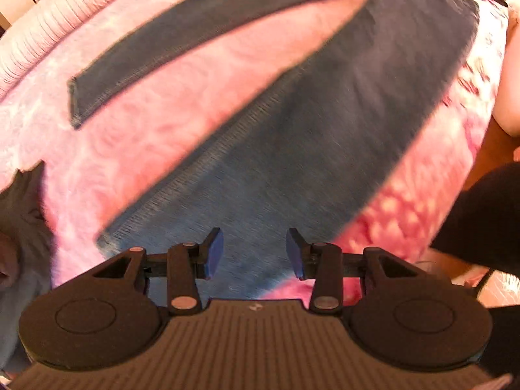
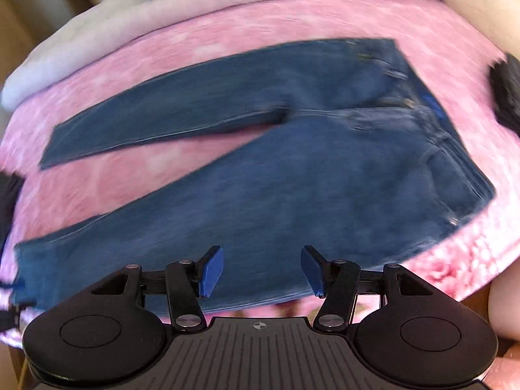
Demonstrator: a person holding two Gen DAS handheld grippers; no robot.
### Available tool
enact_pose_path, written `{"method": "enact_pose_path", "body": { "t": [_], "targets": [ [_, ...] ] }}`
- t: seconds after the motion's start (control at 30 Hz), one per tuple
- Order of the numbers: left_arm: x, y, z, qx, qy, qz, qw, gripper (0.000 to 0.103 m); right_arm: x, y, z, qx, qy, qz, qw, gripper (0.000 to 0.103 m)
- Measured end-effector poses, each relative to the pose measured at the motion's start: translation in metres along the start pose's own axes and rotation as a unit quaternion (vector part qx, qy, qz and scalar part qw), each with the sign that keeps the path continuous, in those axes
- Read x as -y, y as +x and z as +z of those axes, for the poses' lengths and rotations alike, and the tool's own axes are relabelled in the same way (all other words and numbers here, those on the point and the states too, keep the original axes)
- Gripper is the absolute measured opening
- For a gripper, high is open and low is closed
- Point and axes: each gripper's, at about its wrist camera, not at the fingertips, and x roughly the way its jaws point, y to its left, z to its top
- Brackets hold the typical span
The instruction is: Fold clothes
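Your left claw [image 1: 254, 253] hangs over the lower part of the nearer leg of the jeans [image 1: 325, 130], and its two blue pads stand apart with nothing between them. The jeans [image 2: 292, 178] lie flat and spread open on a bed with a pink blanket [image 2: 227, 19]; both views are blurred, so fine details of the cloth cannot be read. In the right wrist view the two leg ends point to the left edge of the bed, and the waistband [image 2: 432, 110] is toward the right edge. The legs open like a V: the far leg runs toward the far left, the near leg comes toward the near left corner, and a wedge of pink blanket shows between them. At the left edge of the bed, in the left wrist view, a grey garment [image 1: 22, 214] lies beside the near leg's hem, apart from it. Along the far edge of the bed there is a pale folded cover [image 2: 97, 35]. Your right claw [image 2: 262, 271] is over the near edge of the near leg, at about its thigh part; its fingers are also apart and hold nothing. At the right edge, beyond the waistband, a dark thing [image 2: 507, 94] lies on the blanket; what it is, I cannot tell.
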Motion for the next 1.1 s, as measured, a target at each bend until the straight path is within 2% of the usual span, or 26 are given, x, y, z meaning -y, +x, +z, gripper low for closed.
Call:
{"method": "enact_pose_path", "body": {
  "t": [0.13, 0.2, 0.27, 0.37, 0.47, 0.57, 0.77, 0.83, 0.93, 1.03, 1.1],
  "targets": [
    [-0.026, -0.021, 0.008, 0.025, -0.026, -0.004, 0.9993, 0.045, -0.028, -0.015, 0.004, -0.012, -0.038, -0.012, 0.999, 0.057],
    [-0.037, -0.035, 0.014, 0.024, -0.057, -0.002, 0.9981, 0.059, -0.033, -0.024, 0.009, -0.017, -0.055, -0.032, 0.998, 0.057],
    [-0.047, -0.048, 0.019, 0.018, -0.092, 0.001, 0.9956, 0.067, -0.031, -0.031, 0.016, -0.023, -0.061, -0.039, 0.997, 0.057],
    [-0.054, -0.067, 0.023, 0.009, -0.124, 0.005, 0.9923, 0.075, -0.025, -0.04, 0.022, -0.019, -0.046, -0.05, 0.998, 0.065],
    [-0.058, -0.078, 0.031, 0.014, -0.134, 0.001, 0.991, 0.079, -0.017, -0.047, 0.021, -0.01, -0.031, -0.079, 0.996, 0.072],
    [-0.055, -0.085, 0.042, 0.021, -0.113, -0.009, 0.9934, 0.081, -0.015, -0.063, 0.014, -0.007, -0.017, -0.108, 0.994, 0.076],
    [-0.045, -0.107, 0.054, 0.057, -0.019, -0.042, 0.9973, 0.081, -0.03, -0.116, -0.016, 0.023, 0.037, -0.142, 0.989, 0.077],
    [-0.045, -0.119, 0.05, 0.072, 0.015, -0.055, 0.9958, 0.081, -0.043, -0.135, -0.03, 0.038, 0.057, -0.152, 0.986, 0.077],
    [-0.048, -0.139, 0.036, 0.099, 0.053, -0.054, 0.9923, 0.081, -0.075, -0.159, -0.055, 0.061, 0.075, -0.166, 0.981, 0.077],
    [-0.059, -0.159, 0.017, 0.101, 0.056, -0.051, 0.9919, 0.083, -0.107, -0.172, -0.077, 0.072, 0.095, -0.176, 0.977, 0.077],
    [-0.066, -0.17, 0.003, 0.106, 0.051, -0.055, 0.9915, 0.09, -0.127, -0.176, -0.088, 0.071, 0.096, -0.174, 0.977, 0.077]
  ]
}}
